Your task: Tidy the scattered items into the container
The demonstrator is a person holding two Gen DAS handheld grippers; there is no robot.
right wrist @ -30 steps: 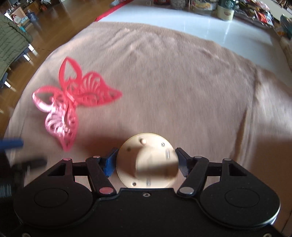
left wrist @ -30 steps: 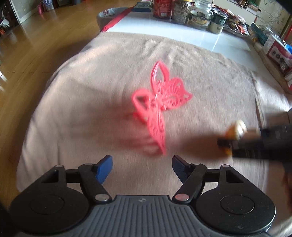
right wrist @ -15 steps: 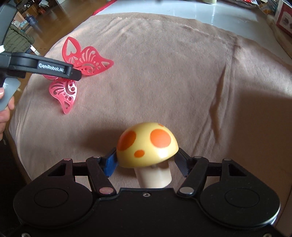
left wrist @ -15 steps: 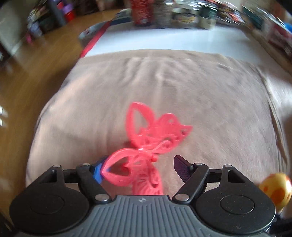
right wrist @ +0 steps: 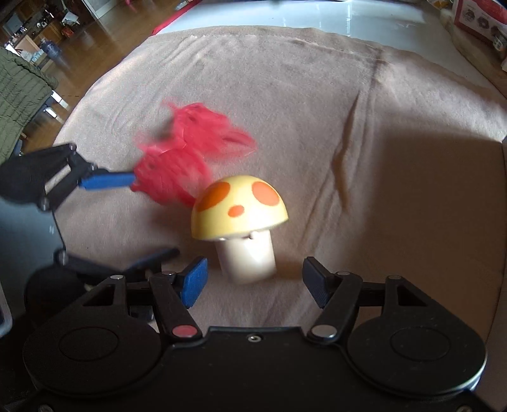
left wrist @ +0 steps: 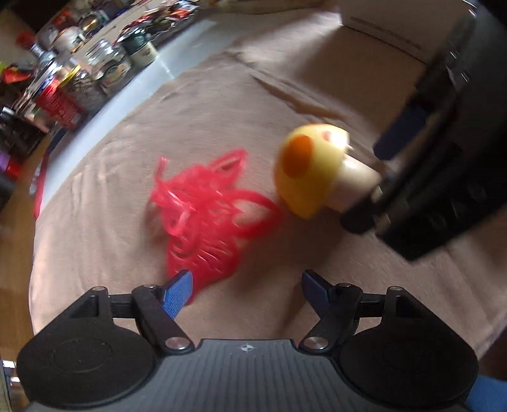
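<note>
**On the blanket: both grippers spread, butterfly and mushroom between them**

Over the tan blanket [right wrist: 317,104] the left gripper [left wrist: 245,285] points forward and slightly down, its fingers [left wrist: 177,290] spread wide with nothing clamped between them. One blue pad sits at the edge of the red butterfly cutout [left wrist: 206,215], which is blurred; I cannot tell whether pad and cutout touch. Seen from the right wrist camera, this gripper comes in from the left side, one blue finger reaching to the blurred butterfly cutout [right wrist: 187,152].

The right gripper [right wrist: 253,279] is held low and level, its fingers [right wrist: 193,280] wide apart on either side of the mushroom toy [right wrist: 240,212], neither pad pressing the pale stem. The mushroom, a yellow cap with orange spots, stands upright on the blanket just in front of the fingers, just beside the butterfly. In the left wrist view the mushroom toy [left wrist: 313,171] appears tilted and blurred, close to the dark body of the right gripper.

Jars and cans [left wrist: 79,76] crowd the far white counter [right wrist: 317,16]. Their labels are too blurred to read.
</note>
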